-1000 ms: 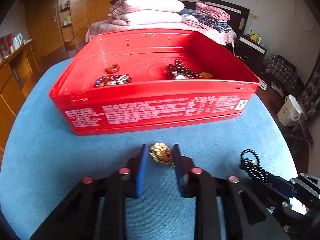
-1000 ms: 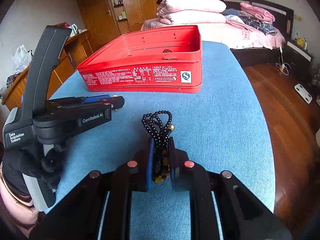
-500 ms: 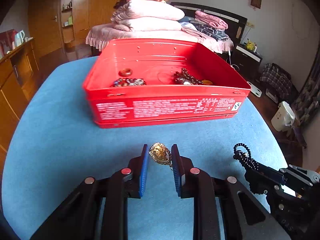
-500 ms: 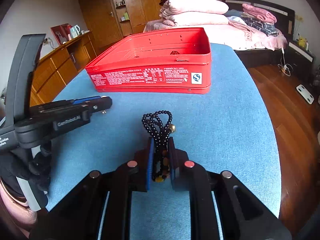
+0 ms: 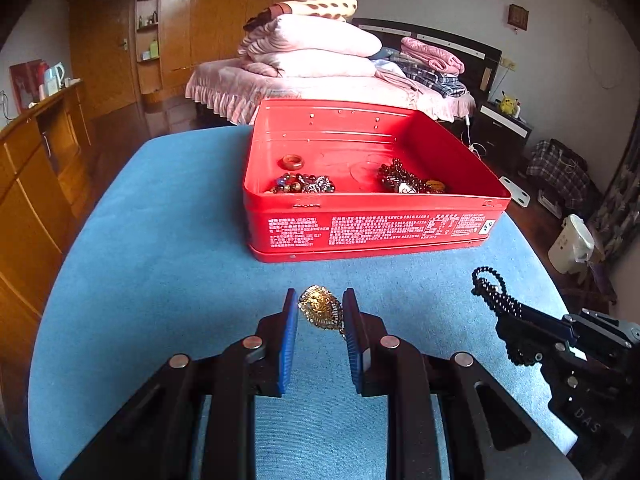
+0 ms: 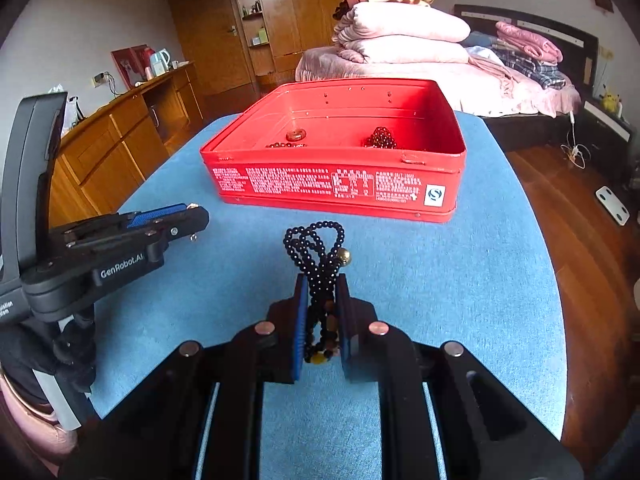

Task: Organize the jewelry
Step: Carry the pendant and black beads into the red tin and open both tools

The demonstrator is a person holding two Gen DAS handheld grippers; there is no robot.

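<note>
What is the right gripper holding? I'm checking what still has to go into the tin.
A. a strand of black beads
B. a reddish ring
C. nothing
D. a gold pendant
A: the right gripper is shut on the strand of black beads, looped out ahead of its tips, short of the red tin.

You have a gold ornate pendant (image 5: 320, 309) pinched upright, a looped black bead strand (image 6: 320, 256) clamped likewise, and the open red tin (image 5: 360, 232) holding beads beyond.
</note>
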